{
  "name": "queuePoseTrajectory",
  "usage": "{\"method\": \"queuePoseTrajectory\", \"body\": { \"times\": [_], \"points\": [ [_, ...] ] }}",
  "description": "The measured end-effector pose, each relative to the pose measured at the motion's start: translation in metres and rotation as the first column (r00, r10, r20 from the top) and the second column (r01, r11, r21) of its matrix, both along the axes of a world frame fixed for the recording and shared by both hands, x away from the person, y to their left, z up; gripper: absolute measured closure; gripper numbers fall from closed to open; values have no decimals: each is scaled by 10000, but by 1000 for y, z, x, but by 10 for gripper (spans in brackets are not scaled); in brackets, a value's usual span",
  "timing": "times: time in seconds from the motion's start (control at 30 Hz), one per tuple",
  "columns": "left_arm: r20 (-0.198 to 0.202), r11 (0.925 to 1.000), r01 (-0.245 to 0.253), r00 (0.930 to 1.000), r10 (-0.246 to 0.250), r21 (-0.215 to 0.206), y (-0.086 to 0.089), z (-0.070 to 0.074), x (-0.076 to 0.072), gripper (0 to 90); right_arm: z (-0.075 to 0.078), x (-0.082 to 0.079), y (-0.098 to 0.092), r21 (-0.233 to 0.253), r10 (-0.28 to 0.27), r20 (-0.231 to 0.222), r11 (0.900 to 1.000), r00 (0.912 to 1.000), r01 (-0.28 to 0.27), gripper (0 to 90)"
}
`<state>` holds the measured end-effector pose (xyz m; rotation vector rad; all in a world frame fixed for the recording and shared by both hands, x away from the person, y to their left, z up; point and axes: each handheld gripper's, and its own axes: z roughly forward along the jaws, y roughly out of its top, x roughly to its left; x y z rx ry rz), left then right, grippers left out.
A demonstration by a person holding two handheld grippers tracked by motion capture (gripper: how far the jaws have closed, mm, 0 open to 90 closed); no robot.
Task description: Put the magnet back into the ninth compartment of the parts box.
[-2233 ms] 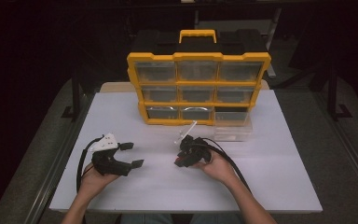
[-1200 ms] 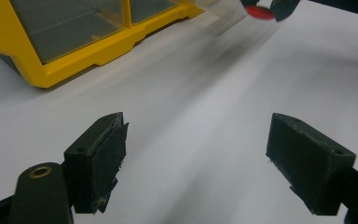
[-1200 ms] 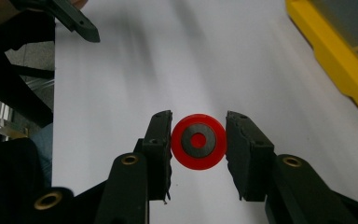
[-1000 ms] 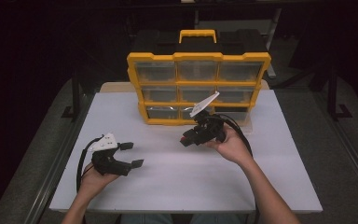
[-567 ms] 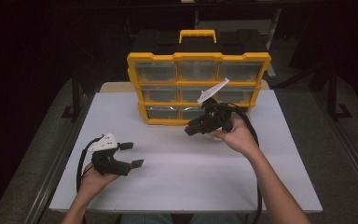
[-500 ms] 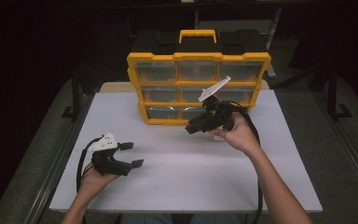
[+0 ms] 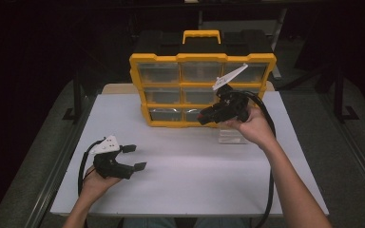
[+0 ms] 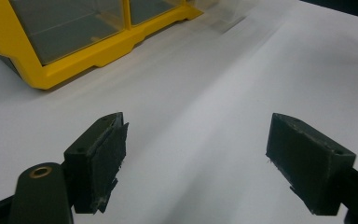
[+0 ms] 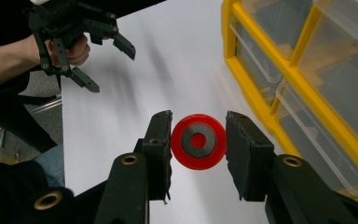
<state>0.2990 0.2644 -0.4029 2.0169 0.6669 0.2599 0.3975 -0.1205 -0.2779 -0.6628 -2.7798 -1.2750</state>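
Hand-held gripper point(image 9: 198, 142) clamping red wheel point(image 9: 198, 141), apparently beside yellow organizer point(image 9: 307, 60)

The yellow plastic drawer cabinet point(image 9: 303, 88) runs off the right gripper view's right edge; contents behind its clear drawer fronts point(image 7: 197, 72) stay too hazy to identify.

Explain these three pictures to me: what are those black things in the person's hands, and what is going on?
A person sits at a white table and holds a pair of hand-held tongs in each hand. One picture comes from a camera above the table; the other two come from small cameras riding on the tongs, looking along their black jaws. On the table stands a yellow drawer organizer with clear drawers, and one clear drawer lies pulled out beside it. The right tongs, raised near the organizer, are shut on a small red wheel with a grey hub. The left tongs rest low over the table, jaws wide apart, holding nothing.
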Motion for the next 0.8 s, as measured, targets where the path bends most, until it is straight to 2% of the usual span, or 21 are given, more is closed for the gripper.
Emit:
{"method": "queuePoseTrajectory", "body": {
  "times": [0.27, 0.47, 0.57, 0.63, 0.8],
  "points": [
    [16, 10000, 13, 10000, -13, 28, 0, 0, 0, 197, 5, 3, -13, -60, -391, 39, 9992, 9992, 391, 611],
    [29, 10000, 11, 10000, -11, 1, 0, 0, 0, 197, 6, 5, -25, 66, -821, -217, 9966, 9964, 823, 611],
    [15, 10000, 11, 10000, -11, -1, 0, 0, 0, 197, 5, 6, -30, 37, -915, -185, 9958, 9956, 916, 611],
    [11, 10000, 11, 10000, -11, 3, 0, 0, 0, 197, 3, 9, -35, -59, -890, 87, 9960, 9960, 890, 610],
    [7, 10000, -11, 10000, 11, -66, -1, 0, 0, 197, 3, 10, -42, -142, -1155, -42, 9932, 9933, 1154, 611]
  ]
}}
